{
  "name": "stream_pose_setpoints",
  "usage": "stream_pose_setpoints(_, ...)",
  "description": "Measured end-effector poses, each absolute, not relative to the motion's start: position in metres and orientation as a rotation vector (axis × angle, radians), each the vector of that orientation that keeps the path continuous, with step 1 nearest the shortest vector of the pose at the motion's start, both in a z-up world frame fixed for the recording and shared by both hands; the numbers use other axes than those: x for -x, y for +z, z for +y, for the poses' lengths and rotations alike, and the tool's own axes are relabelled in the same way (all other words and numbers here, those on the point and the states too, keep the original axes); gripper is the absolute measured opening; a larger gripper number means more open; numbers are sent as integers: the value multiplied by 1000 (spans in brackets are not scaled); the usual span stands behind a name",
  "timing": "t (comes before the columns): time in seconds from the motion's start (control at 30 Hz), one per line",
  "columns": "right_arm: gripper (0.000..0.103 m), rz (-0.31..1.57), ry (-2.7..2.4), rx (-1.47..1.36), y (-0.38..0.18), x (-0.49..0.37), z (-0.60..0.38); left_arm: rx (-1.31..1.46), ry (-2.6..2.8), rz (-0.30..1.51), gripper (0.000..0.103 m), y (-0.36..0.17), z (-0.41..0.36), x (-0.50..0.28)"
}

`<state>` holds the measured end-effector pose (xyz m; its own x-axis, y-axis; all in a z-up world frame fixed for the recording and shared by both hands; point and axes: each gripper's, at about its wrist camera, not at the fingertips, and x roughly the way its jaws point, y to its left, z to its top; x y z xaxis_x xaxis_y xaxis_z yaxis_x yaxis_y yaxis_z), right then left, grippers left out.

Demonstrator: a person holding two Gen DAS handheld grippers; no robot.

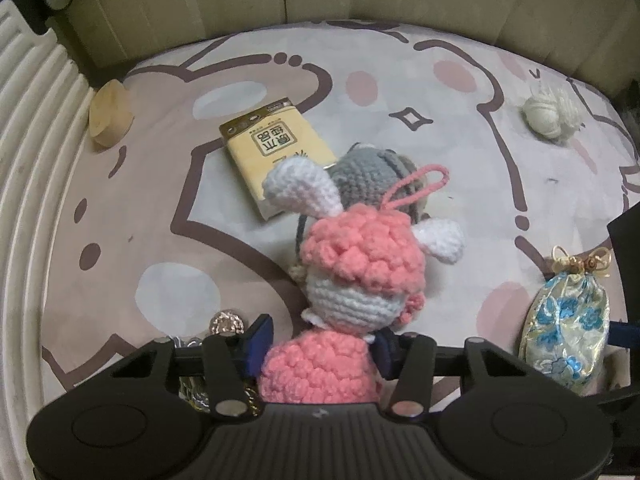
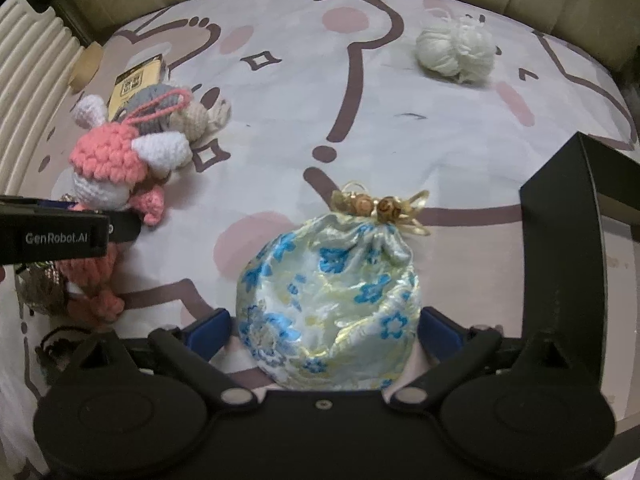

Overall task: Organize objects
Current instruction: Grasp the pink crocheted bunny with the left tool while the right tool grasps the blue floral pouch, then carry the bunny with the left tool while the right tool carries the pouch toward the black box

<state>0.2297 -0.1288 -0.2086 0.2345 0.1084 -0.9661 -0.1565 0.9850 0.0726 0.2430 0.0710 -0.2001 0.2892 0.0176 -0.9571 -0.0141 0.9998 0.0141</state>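
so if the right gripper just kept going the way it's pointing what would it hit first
Most likely the floral satin pouch: it already sits between the fingers of the right gripper, which stand wide on either side without visibly pressing it. Going on, the jaws would slide down around the pouch to the printed cloth beneath, though depth is hard to judge.

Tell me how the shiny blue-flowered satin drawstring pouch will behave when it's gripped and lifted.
The satin drawstring pouch looks glossy, so the pads may slip. Its rounded, wrinkled body suggests it squashes rather than resists. Cinched at the neck, it probably sags when lifted.
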Motion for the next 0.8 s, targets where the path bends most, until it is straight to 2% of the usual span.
stream_pose_setpoints(0.23, 85, 1324, 162, 46, -205, -232, -132, 8, 21, 1287, 47, -197, 70, -242)
stream_pose_setpoints(0.43, 84, 1326, 155, 27, -199, -235, -137, 68, -5, 1280, 46, -186, 66, -238)
stream_pose_setpoints(0.8, 84, 1219, 133, -2, -162, -232, -150, 145, -14, 1197, 46, -145, 64, -220)
